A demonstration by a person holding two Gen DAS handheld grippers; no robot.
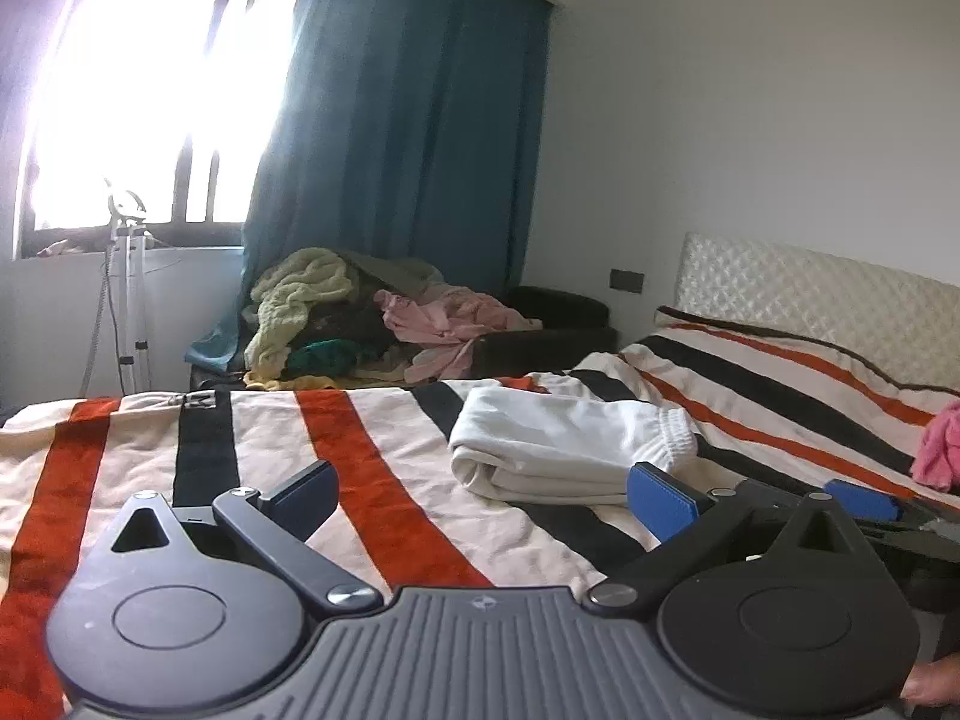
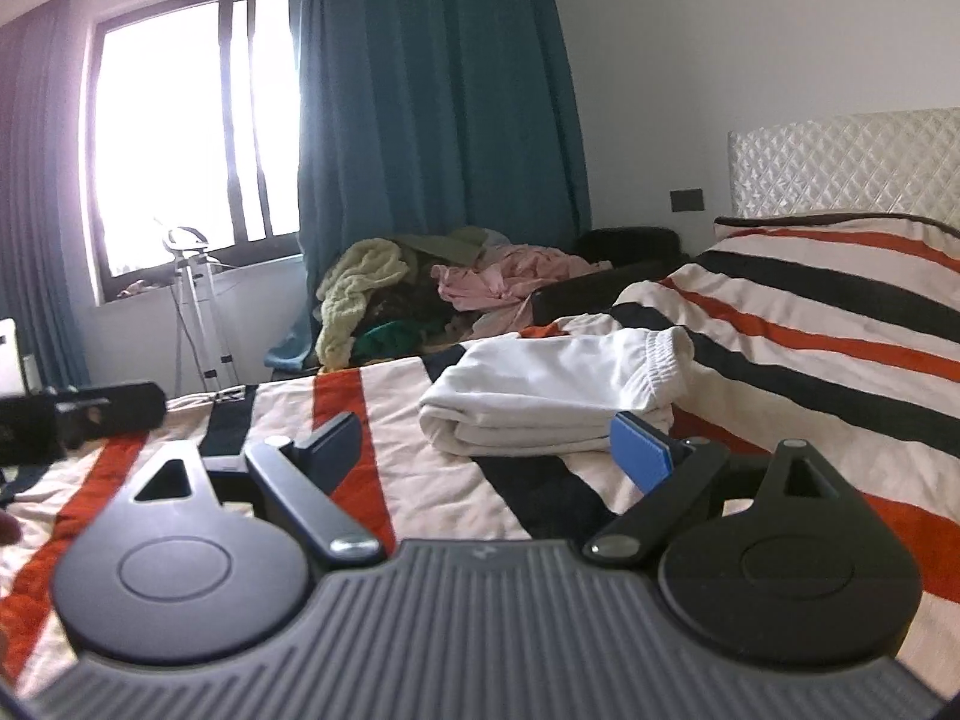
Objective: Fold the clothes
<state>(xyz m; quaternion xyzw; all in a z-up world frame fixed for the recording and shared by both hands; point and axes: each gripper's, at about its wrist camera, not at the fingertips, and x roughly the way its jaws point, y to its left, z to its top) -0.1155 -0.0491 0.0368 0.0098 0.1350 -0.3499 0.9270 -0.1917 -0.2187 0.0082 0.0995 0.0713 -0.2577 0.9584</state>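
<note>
The folded white garment (image 1: 564,447) is seen lying on the striped bedspread (image 1: 372,468), elastic waistband turned toward the headboard (image 1: 810,294). In the left wrist view the left tongs (image 1: 483,495) are held wide apart with nothing between them, and the garment is found just beyond the blue right-hand pad (image 1: 660,501), ahead and to the right of the gap. The right tongs (image 2: 489,444) are likewise spread wide and empty; from that camera the garment sits close ahead, its near folded edge just past the blue pad (image 2: 639,450), not touched by it. The right tongs' blue tip is glimpsed at the right of the left view. Beyond the bed, a heap of unfolded clothes (image 1: 360,318) is piled under the teal curtain (image 1: 414,108), and a pink item (image 1: 939,444) is lying near the right edge.
</note>
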